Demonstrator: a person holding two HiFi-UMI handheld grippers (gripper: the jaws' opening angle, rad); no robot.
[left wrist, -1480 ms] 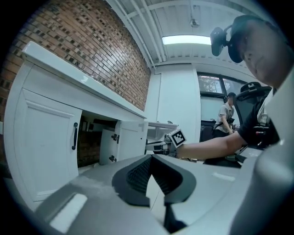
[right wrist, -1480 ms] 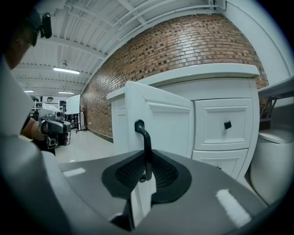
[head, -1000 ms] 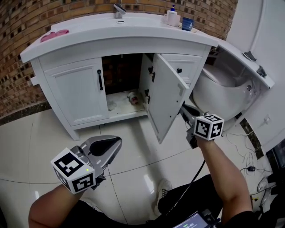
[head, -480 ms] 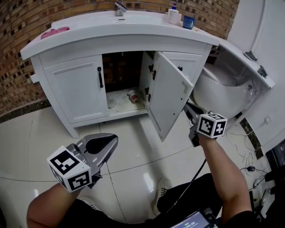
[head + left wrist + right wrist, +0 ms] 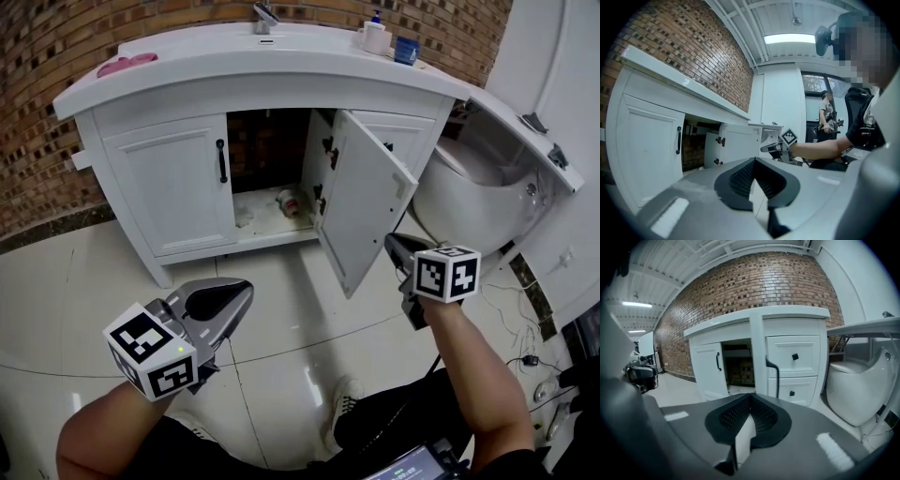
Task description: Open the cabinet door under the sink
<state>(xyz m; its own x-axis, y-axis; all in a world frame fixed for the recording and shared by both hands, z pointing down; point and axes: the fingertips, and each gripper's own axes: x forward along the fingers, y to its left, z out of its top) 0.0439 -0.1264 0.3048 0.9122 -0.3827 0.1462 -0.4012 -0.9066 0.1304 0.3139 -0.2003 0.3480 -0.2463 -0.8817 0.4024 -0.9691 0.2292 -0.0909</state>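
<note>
1. Right claw (image 5: 394, 244) has drawn slightly back from the cabinet door (image 5: 364, 211), jaws together, empty.
2. Left claw (image 5: 239, 292) hangs above the floor (image 5: 291, 323), jaws together, empty.
3. Door stands swung open under the sink (image 5: 267, 42).

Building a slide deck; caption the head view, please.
White panelled cabinet door under the white sink stands open; left gripper and right gripper hover shut, empty.

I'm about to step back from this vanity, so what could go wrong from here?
The open cabinet door juts out close to the right gripper, which is shut and empty; a careless arm swing could knock it. Loose cables lie on the floor beside the toilet, likely a trip hazard.
</note>
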